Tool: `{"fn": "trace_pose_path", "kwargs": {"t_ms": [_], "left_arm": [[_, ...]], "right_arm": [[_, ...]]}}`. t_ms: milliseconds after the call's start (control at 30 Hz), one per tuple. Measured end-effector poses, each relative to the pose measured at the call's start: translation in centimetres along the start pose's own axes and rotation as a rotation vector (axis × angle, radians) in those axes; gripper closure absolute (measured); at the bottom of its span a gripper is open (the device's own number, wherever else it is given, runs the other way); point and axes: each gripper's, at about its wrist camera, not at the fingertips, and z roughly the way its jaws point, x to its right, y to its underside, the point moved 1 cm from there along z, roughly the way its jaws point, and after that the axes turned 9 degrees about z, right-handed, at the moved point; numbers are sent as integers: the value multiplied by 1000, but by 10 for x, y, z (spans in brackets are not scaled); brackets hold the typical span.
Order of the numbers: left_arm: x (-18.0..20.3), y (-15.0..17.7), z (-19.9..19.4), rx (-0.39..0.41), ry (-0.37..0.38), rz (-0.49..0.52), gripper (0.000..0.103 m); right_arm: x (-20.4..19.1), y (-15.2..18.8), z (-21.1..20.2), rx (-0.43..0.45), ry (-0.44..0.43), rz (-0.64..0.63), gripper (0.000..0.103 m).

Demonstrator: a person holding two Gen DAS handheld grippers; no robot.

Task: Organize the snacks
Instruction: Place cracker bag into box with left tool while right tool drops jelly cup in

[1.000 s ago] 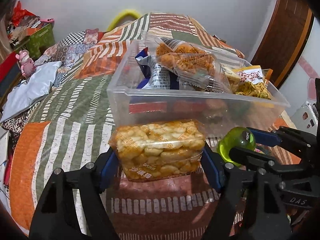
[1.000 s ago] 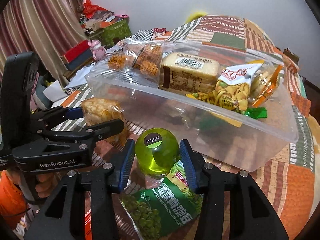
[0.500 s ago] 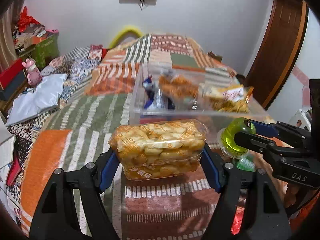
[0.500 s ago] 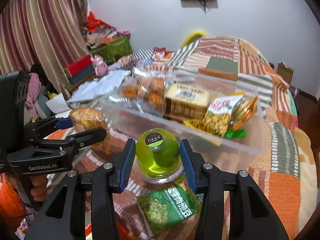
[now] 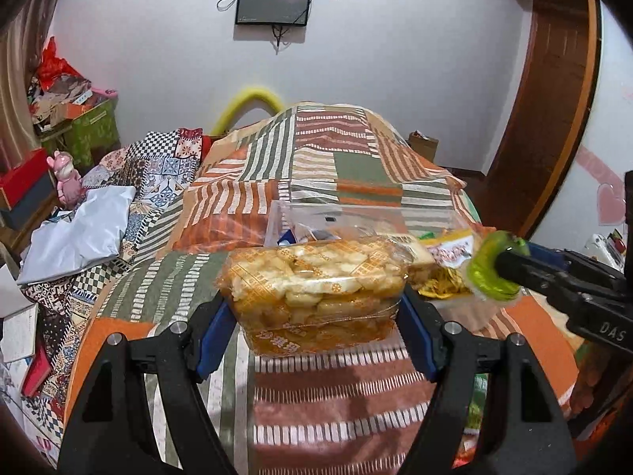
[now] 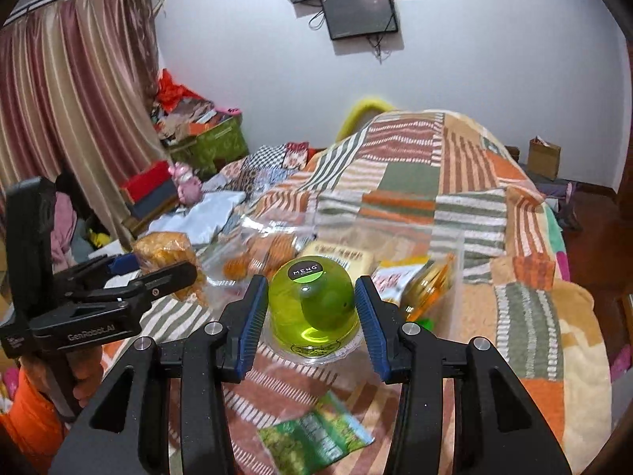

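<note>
Evidently to clear the box (image 5: 356, 213) rim ahead, the left gripper (image 5: 316, 308) clamps a cracker pack (image 5: 316, 277) between half-spread fingers, while the right gripper (image 6: 310, 312) pinches a jelly cup (image 6: 312, 301).

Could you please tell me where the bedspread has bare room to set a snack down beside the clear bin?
Bare bedspread lies left of the clear bin, up to the grey cloth, and beyond the bin's far wall. The bin is crowded with packets. On the near side, a green packet takes up some room.
</note>
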Motion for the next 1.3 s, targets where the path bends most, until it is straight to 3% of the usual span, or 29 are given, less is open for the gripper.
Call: {"fn": "trace_pose_path", "kwargs": {"t_ms": [367,600,867,1133,1300], "left_arm": [[17,-36,33,-16,65,40,29],[41,-46,71,-56,4,157,29],[59,-48,99,-97,5,237,28],[52,-47,92,-102,73,162,26],[51,-45,69,-78,70,152,24]], "right_arm": [[20,-28,30,12,79,23,61],[40,-24,55,-31,135,49,61],[49,-18,67,-59,162,50,60],[48,-26,50,-49,155,54,56],[41,-28,26,-17,135,48,53]]}}
